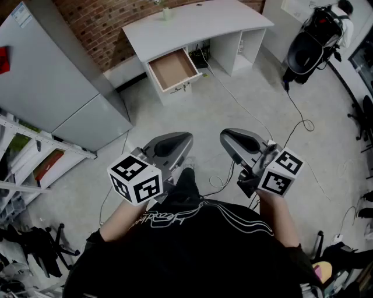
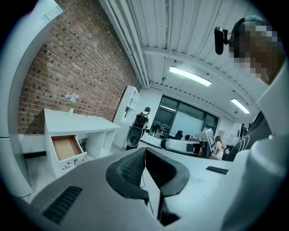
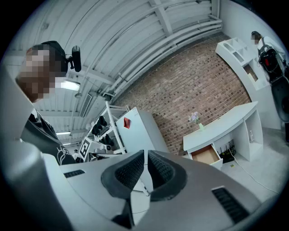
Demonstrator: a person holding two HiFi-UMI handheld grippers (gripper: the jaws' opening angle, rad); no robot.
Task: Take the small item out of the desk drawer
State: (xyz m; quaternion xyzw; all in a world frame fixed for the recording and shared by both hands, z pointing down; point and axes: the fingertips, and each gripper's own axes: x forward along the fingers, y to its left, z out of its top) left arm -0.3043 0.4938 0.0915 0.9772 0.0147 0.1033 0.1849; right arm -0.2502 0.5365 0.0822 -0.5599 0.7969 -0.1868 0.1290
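Observation:
A white desk (image 1: 198,26) stands far across the room against the brick wall. Its drawer (image 1: 173,68) is pulled open and shows a bare brown bottom; I can make out no small item in it from here. The drawer (image 2: 66,147) also shows in the left gripper view, and the drawer (image 3: 205,155) in the right gripper view. Both grippers are held close to the person's body, far from the desk. My left gripper (image 1: 173,141) is shut with nothing between its jaws, and so is my right gripper (image 1: 236,139).
A tall grey cabinet (image 1: 55,81) stands left of the desk, with a shelving rack (image 1: 35,160) nearer on the left. A black wheeled seat (image 1: 312,38) is at the far right. Cables (image 1: 256,119) run over the grey floor. A small vase (image 1: 166,11) sits on the desk.

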